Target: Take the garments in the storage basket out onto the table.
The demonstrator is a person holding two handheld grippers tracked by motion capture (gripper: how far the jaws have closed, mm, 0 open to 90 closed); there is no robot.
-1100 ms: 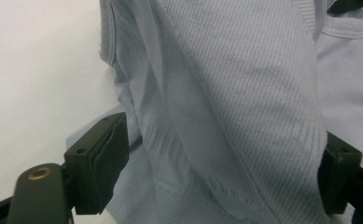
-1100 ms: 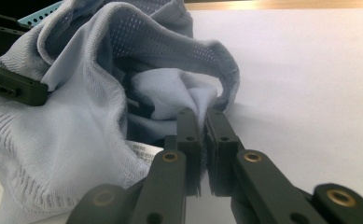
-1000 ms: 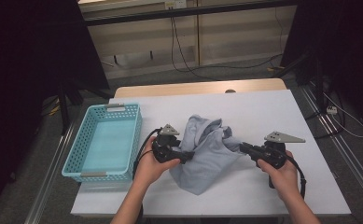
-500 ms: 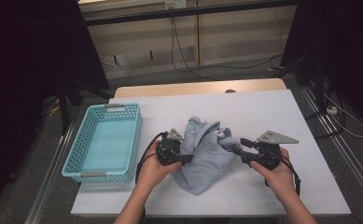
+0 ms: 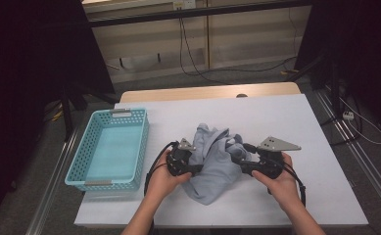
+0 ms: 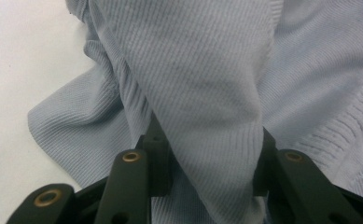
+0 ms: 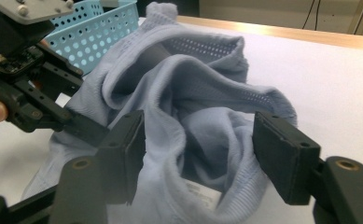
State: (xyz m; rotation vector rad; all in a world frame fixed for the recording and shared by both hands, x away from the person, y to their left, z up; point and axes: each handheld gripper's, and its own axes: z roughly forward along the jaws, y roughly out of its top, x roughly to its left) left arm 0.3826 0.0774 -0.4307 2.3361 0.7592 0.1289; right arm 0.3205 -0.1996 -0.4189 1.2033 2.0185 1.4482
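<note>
A person works a crumpled pale blue knit garment (image 5: 212, 164) at the near middle of the white table (image 5: 320, 196), just to the right of the turquoise basket (image 5: 110, 149), which stands empty at the table's left edge. The garment lies in a loose heap, its collar and mesh lining turned up and a white label showing inside, with nothing yet folded flat.

The left claw (image 5: 198, 170) is at the heap's left side, nearest the basket; its jaws have just been closing, and the left gripper view shows a thick ridge of ribbed cloth (image 6: 202, 116) pinched between them. The right claw (image 5: 237, 161) is at the heap's right side, on the far side from the basket; its jaws have just been opening and now stand wide, with folds of the garment (image 7: 202, 135) lying between the pads but not pressed by them.

The work appears to be at an early stage: the garment is gathered and one side is held, while the other side has been let go, probably for a fresh grip. Straightening or folding it, and any move into the basket, remain to be done.
</note>
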